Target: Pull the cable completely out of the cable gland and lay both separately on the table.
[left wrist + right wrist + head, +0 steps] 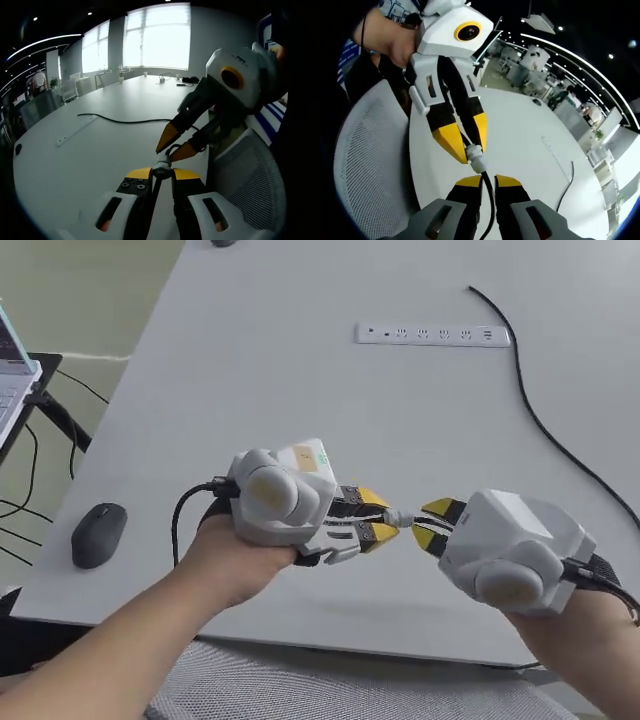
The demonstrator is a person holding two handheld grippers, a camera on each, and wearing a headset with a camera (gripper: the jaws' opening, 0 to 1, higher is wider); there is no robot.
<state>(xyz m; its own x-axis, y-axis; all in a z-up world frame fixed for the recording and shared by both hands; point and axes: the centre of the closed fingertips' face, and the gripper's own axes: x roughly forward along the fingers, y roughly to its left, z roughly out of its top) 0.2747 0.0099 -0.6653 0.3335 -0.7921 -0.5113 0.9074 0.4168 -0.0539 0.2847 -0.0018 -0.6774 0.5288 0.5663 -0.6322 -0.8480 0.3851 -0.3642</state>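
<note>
Both grippers are held up in the air over the near edge of the pale grey table (300, 370), tip to tip, above the grey mesh chair seat (300, 690). The left gripper (375, 517) comes in from the left, its yellow-tipped jaws clenched on the small white plastic cable gland (400, 520). In the left gripper view the gland (161, 162) sits right at the tips of that gripper (161, 173). In the right gripper view it (475, 155) is pinched between the same yellow tips (467, 137). The right gripper (435, 523) faces it from the right, just beside the gland, its jaws grasping the thin black cable (490, 200). That cable leaves the gland and runs back between the gripper's own tips (489, 181). Seen from the left gripper, the right gripper (175, 145) nips a short black bend of the cable (172, 147) close to the gland. The cable is still seated in the gland, and neither lies on the table. Farther back on the table a white power strip (432, 335) lies flat, with a long black cord (540, 425) curving along the right side. A dark grey computer mouse (98, 534) rests near the left edge, well apart from the grippers.
</note>
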